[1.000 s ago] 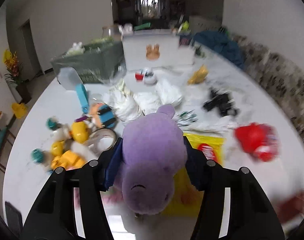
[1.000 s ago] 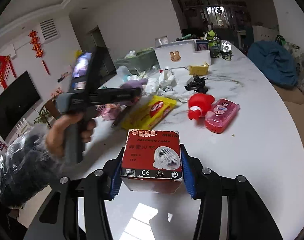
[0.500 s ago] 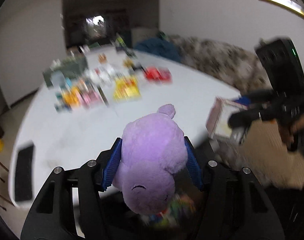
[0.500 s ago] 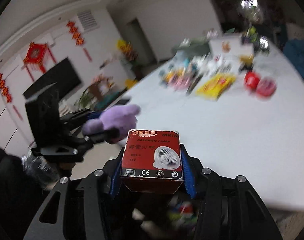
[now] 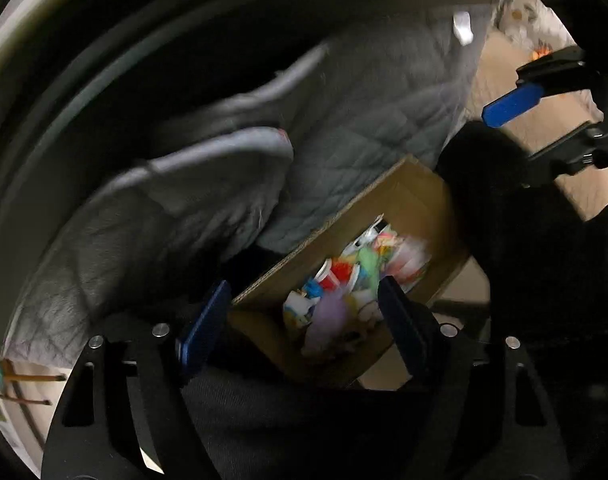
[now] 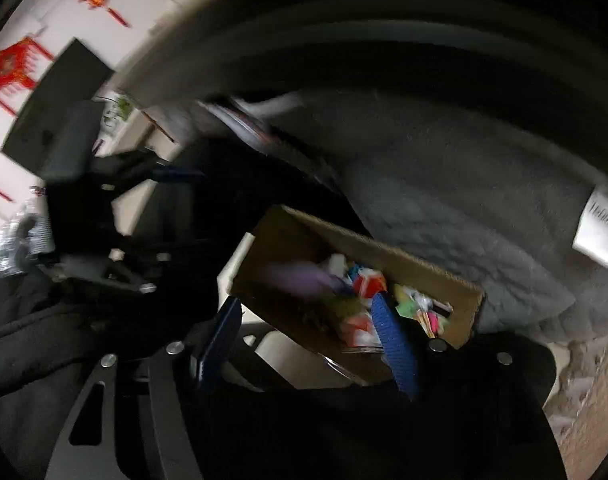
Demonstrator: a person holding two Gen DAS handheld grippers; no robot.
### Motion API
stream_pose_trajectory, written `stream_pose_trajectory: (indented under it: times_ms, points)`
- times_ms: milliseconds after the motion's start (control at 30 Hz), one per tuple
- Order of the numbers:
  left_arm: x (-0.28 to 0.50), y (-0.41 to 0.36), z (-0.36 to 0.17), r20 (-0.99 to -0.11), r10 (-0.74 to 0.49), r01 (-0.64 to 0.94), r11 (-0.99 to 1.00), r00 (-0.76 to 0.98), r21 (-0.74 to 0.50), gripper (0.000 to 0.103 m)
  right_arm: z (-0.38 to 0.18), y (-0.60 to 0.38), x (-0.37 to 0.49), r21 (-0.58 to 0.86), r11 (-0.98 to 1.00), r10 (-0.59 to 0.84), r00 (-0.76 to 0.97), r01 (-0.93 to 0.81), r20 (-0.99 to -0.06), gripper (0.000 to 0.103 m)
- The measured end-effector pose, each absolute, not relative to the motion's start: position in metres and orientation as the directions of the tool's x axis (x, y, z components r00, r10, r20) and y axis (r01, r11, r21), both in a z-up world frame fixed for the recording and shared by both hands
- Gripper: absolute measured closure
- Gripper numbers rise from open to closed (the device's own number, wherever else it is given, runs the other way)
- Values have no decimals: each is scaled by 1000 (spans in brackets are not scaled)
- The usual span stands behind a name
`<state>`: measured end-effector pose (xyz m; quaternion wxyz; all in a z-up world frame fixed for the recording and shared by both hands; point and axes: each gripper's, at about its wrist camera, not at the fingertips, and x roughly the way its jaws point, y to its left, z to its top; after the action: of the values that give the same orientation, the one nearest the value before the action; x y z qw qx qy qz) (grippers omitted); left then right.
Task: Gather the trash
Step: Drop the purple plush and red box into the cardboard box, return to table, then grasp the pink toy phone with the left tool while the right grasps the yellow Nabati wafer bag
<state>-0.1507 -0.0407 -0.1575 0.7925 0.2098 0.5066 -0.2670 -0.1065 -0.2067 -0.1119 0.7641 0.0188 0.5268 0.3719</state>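
Both views look down under the table at an open cardboard box [image 5: 400, 200] filled with colourful trash. My left gripper [image 5: 304, 320] is open and empty above the box. The purple plush toy [image 5: 328, 312] lies blurred among the trash below it. My right gripper [image 6: 308, 336] is open and empty over the same box [image 6: 299, 224]. The purple plush [image 6: 299, 276] and the red lamp box [image 6: 368, 284] show inside it. The right gripper also appears in the left wrist view [image 5: 512, 108] at the upper right.
A grey quilted cushion [image 5: 364, 112] lies behind the box under the curved table edge [image 5: 43, 12]. Dark clothing [image 6: 43, 340] fills the lower part of both views. The left gripper [image 6: 103, 184] shows at the left in the right wrist view.
Both grippers swung from over the table down to the box. The left let go of the purple plush and the right let go of the red lamp box; both are now open.
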Motion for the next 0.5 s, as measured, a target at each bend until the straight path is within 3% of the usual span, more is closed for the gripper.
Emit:
stream_pose_trajectory:
  times_ms: [100,167,267,367,500]
  points:
    - [-156,-31,-112,-864,-311,639,769,396,17,28,-50,-216,-97,389,708,636,292,-590,-714,25]
    - [-155,-26,-82,-815,-379,635,772,438,-17,23,-18,-221,-75,370,731,639,383,-574,-667,23]
    - [-146,-19,-35,-727,-452,609,791,518,-58,22,14,-217,-14,323,823,555,542,-467,-631,17]
    - [-125,-7,4,-640,-471,552,830,608,-87,21,22,-196,66,235,923,379,624,-303,-683,15]
    - [-101,4,25,-571,-399,449,892,717,-59,16,13,-168,149,214,965,261,601,-150,-755,15]
